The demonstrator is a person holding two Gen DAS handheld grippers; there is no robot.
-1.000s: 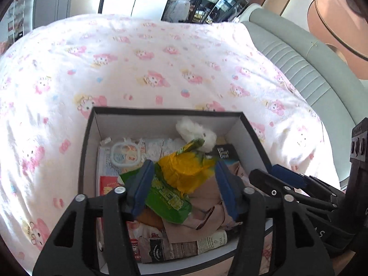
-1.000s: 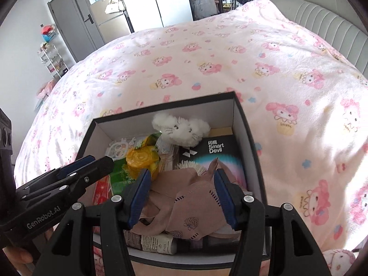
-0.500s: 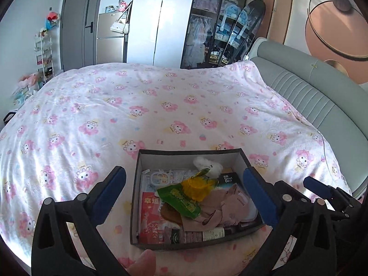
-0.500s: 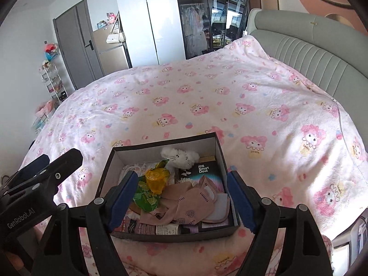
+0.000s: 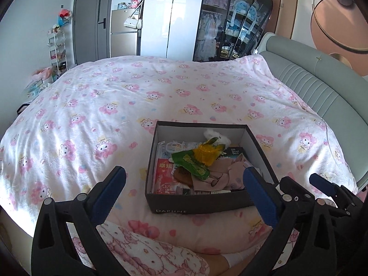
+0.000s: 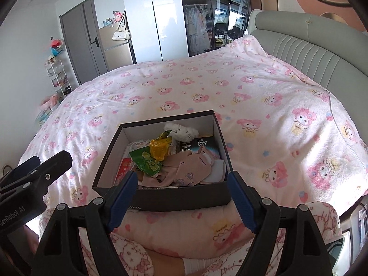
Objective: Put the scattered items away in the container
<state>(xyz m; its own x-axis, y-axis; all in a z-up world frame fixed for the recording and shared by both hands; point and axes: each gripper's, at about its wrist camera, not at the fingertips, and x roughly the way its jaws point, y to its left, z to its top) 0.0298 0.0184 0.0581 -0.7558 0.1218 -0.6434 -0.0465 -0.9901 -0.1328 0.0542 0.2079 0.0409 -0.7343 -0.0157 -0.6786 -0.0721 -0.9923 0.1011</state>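
Left wrist view: the left tongs (image 5: pixel 184 192) stand wide apart and hold nothing. The box (image 5: pixel 195 203) sits on the bedspread (image 5: pixel 115 115) just ahead, between their tips and nearer the right one, filled with a green packet (image 5: pixel 191 163) and a mask (image 5: pixel 230 174).

Right wrist view: the right tongs (image 6: pixel 181 197) also gape wide, empty, with the box (image 6: pixel 184 196) directly ahead between them; a plush toy (image 6: pixel 181 131) lies at its far end.

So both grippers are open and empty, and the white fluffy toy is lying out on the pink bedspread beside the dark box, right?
Not quite. The right wrist view shows the white fluffy toy inside the dark cardboard box, at its far end, not on the pink bedspread. Both grippers, left and right, are open and empty.
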